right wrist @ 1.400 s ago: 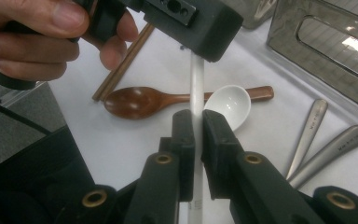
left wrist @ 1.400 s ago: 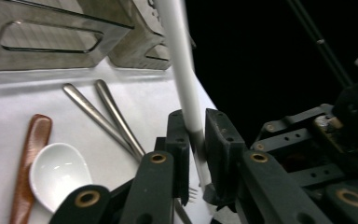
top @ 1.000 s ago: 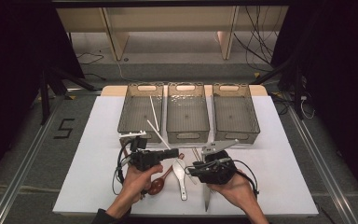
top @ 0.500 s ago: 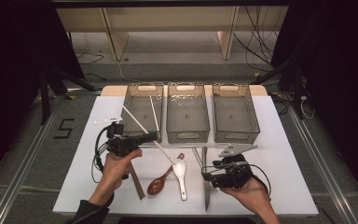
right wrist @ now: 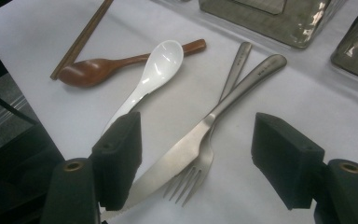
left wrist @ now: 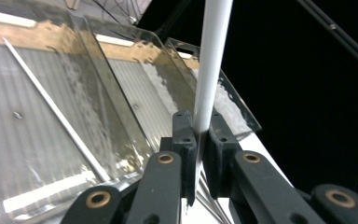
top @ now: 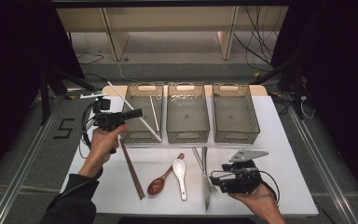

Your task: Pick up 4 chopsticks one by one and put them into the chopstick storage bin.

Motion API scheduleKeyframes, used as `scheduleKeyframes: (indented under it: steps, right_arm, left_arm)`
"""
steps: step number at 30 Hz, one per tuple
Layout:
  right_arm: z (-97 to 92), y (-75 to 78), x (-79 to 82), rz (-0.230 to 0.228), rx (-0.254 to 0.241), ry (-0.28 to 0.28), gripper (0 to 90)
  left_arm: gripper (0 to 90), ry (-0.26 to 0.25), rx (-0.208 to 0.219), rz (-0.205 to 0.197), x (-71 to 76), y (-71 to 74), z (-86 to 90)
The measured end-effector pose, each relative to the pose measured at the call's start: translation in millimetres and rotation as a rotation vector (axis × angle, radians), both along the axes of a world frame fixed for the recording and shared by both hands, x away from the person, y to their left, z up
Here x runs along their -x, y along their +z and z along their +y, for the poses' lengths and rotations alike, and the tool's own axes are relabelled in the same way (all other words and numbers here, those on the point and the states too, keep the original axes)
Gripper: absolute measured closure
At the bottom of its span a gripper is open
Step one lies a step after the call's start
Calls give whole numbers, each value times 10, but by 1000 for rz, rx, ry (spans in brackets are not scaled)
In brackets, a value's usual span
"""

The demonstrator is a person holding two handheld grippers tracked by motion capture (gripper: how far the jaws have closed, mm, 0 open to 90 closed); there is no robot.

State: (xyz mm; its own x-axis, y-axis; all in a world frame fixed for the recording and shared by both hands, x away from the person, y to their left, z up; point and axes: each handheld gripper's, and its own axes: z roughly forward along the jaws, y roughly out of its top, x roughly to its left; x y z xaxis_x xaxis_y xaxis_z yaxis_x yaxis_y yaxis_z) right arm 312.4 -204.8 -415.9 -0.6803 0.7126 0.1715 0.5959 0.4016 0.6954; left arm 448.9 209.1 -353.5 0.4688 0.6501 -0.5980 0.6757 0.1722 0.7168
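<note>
The left gripper [top: 121,116] is clamped on a white chopstick [top: 135,113], which slants from about ten o'clock near the table's far left corner down to four o'clock, its lower end over the front edge of the left bin [top: 142,114]. In the left gripper view the jaws pinch that white chopstick [left wrist: 209,70] tightly, the stick rising straight out of them. A second ago this hand was low near the middle of the table, beside the spoons; it has since swung out toward nine o'clock and lifted, carrying the stick with it. A second white chopstick [top: 154,113] lies inside the left bin. The right gripper [top: 219,181] has drawn back toward five o'clock, near the front edge of the table [top: 284,154]. Its jaws have just been opening and stand wide, pressing on nothing; in the right gripper view the knife [right wrist: 200,140] and fork [right wrist: 205,158] lie crossed on the table between them. The white spoon [top: 180,171], brown spoon [top: 161,181] and brown chopsticks [top: 132,169] lie where they were.
</note>
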Motion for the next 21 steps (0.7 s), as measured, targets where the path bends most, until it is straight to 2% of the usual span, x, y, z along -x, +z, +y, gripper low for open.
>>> scheduleKeyframes:
  steps: [9,16,21]
  right_arm:
    - [-28,4,24,-13,0,-6,299]
    - [-40,6,36,-30,-2,-7,293]
    - [-43,-1,39,-31,0,-8,293]
  left_arm:
    - [838,69,-70,18,-332,79,107]
    - [837,104,-113,53,-527,15,98]
    - [837,110,-139,82,-626,-64,51]
